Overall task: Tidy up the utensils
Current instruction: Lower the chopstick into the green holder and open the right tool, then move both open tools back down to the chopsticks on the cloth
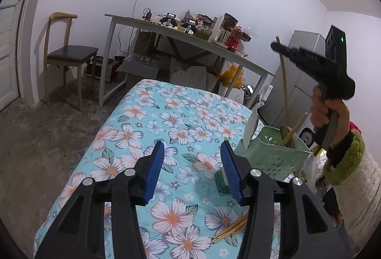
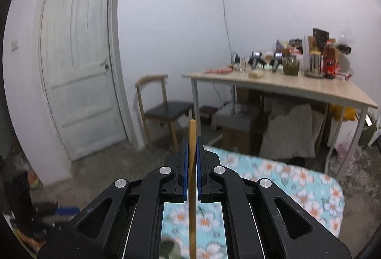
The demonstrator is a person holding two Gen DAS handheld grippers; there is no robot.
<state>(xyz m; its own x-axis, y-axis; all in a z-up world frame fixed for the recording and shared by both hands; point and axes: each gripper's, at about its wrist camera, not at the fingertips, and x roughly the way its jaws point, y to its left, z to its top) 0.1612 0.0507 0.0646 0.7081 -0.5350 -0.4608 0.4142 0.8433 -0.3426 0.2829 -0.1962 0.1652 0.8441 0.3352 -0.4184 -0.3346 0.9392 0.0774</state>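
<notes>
Clamping chopstick point(image 2: 192, 163), right gripper point(image 2: 192, 159) jaws closed | left gripper point(image 1: 191, 168) jaws wide, empty

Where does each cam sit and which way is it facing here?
Left wrist: sits on the open left gripper, looks along the floral table toward the desk; shows the right gripper with a chopstick above the green holder, and loose chopsticks.
Right wrist: sits on the right gripper, raised, faces door and chair; fingers clamp the chopstick.
Shared: table, desk, chair, chopstick.
</notes>
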